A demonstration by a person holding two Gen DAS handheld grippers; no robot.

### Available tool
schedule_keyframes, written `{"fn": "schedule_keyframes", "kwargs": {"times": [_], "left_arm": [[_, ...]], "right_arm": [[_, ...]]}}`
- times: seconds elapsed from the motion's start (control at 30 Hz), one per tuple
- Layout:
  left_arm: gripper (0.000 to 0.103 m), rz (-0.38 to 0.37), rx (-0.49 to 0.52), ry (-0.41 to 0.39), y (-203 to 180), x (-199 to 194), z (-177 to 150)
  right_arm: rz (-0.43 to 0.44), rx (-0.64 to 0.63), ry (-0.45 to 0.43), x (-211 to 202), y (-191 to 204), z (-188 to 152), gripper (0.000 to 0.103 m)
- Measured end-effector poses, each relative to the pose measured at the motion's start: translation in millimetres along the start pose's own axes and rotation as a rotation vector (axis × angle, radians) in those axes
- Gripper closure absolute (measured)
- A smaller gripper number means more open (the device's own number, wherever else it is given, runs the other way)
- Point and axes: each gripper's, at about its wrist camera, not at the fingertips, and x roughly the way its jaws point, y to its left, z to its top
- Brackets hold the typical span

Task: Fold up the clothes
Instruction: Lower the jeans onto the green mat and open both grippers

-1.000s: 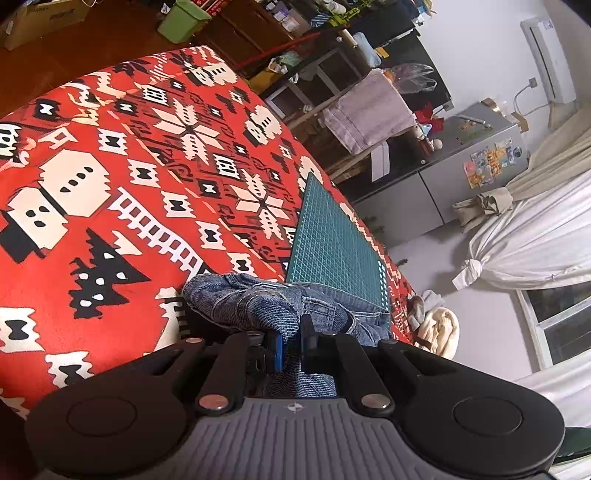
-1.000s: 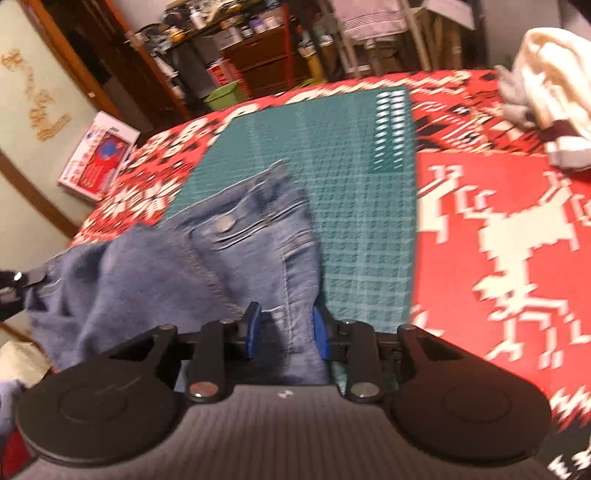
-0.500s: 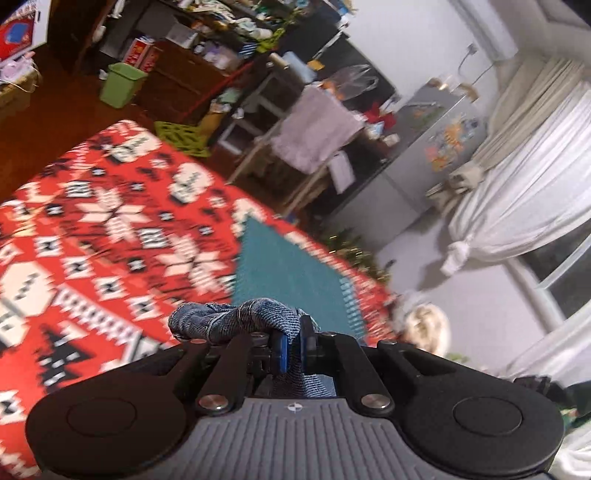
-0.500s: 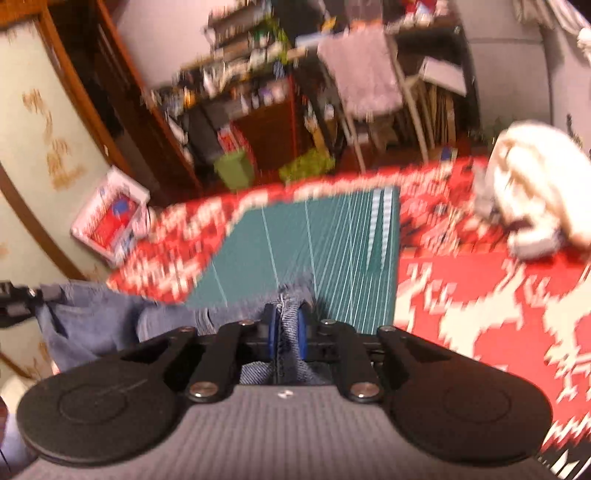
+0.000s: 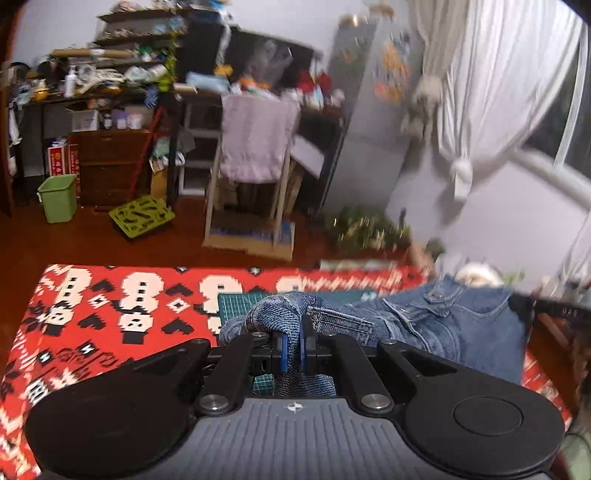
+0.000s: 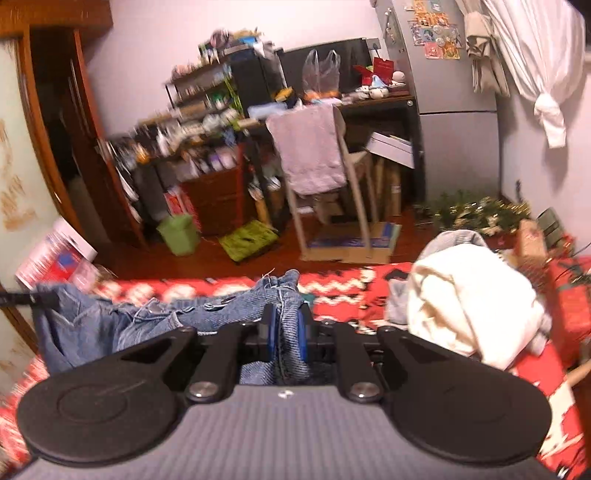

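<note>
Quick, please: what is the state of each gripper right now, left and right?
Left gripper: closed, holding a bunch of the jeans.
Right gripper: closed, holding another part of the jeans.

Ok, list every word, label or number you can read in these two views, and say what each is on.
No text can be read for certain.
Other hand-held gripper's arm: faint pale characters, too blurred to read.
Fridge stickers: pictures only, too small to read.
Red and white boxes by the drawers: print blurred.
Red and white box on the floor: print blurred.
Green cutting mat: grid lines only.
</note>
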Motion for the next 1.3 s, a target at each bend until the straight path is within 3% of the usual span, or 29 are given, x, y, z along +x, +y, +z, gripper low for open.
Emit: {"fn": "schedule_keyframes", "kwargs": {"times": [0.1, 0.2, 0.27, 0.3, 0.33, 0.5, 0.6, 0.73, 0.93, 1.1, 1.3], "left_arm": [[0.097, 0.006, -0.007, 0.045, 4.7, 36.6, -1.3], [0.093, 0.009, -0.104, 0.095, 22.6, 60.5, -7.4], [0.085, 0.0, -0.162, 0.117, 32.3, 65.8, -14.3], [0.076, -0.005, -0.172, 0.118, 34.1, 64.8, -19.0], [0.07, -0.021, -0.179, 0.12, 34.5, 62.9, -23.2], [0.056, -0.076, -0.213, 0.165, 40.2, 52.9, -39.6], [0.055, -0.128, -0.216, 0.224, 46.1, 53.9, -44.1], [0.055, -0.18, -0.23, 0.287, 56.7, 52.7, -43.3], [0.056, -0.11, -0.15, 0.357, 60.6, 44.3, -58.5], [0.057, -0.087, -0.163, 0.313, 51.5, 15.0, -83.8], [0.057, -0.064, -0.11, 0.239, 5.9, -17.5, -112.2]], "right_arm": [[-0.048, -0.04, 0.04, 28.8, 4.3, -13.6, 0.09], [-0.086, -0.064, 0.079, 54.8, 8.1, -29.1, 0.084], [-0.087, -0.055, 0.084, 54.5, 5.2, -34.0, 0.077], [-0.087, -0.05, 0.086, 54.3, 3.7, -36.4, 0.069], [-0.087, -0.045, 0.089, 54.2, 2.3, -38.9, 0.068], [-0.085, -0.021, 0.102, 52.9, -4.5, -51.1, 0.067], [-0.049, -0.011, 0.12, 40.5, 0.9, -62.2, 0.06], [0.0, -0.012, 0.149, 25.5, 14.5, -79.4, 0.057], [0.058, 0.004, 0.165, 5.8, 34.8, -98.5, 0.052], [0.087, 0.001, 0.171, -10.7, 52.0, -110.7, 0.051], [0.122, 0.041, 0.204, -20.7, 61.2, -125.6, 0.048]]}}
